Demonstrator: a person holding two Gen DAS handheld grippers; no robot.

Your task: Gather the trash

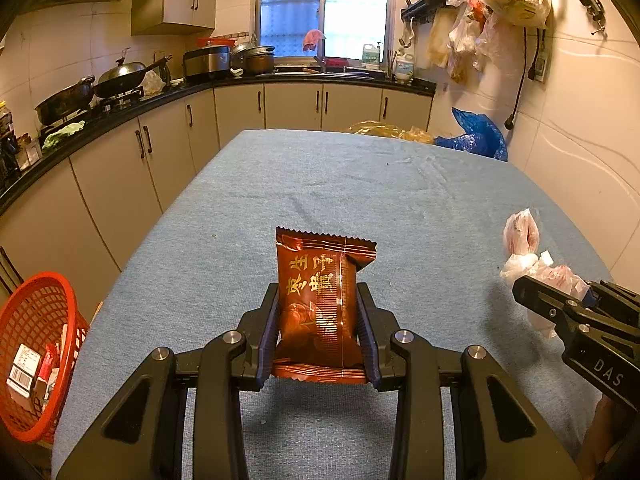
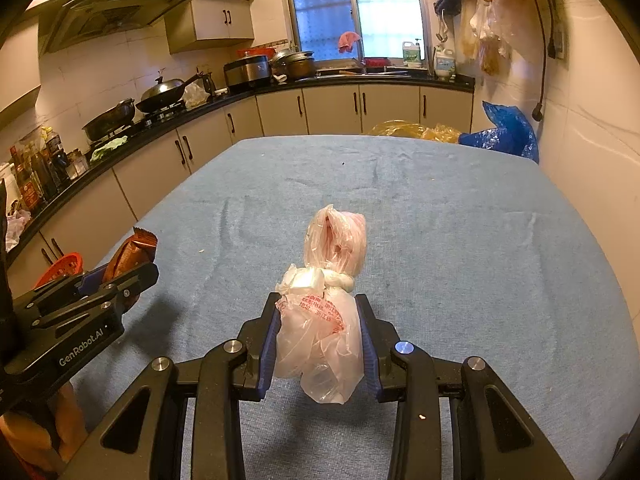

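Red basket (image 1: pixel 38 344) at far left beside table (image 1: pixel 360 184), some packaging inside. Left gripper (image 1: pixel 318 328) clamped on brown snack packet (image 1: pixel 320 300), packet upright between blue pads (image 1: pixel 267 336), held above blue cloth. Right gripper (image 2: pixel 318 340) closed around knotted pink plastic bag (image 2: pixel 320 320), bag squeezed between both fingers, knot and loose top sticking up past fingertips. Both grippers side by side over near end of table, apart. Yellow bag (image 1: pixel 384 130) and blue bag (image 1: pixel 476 136) past far right table edge.
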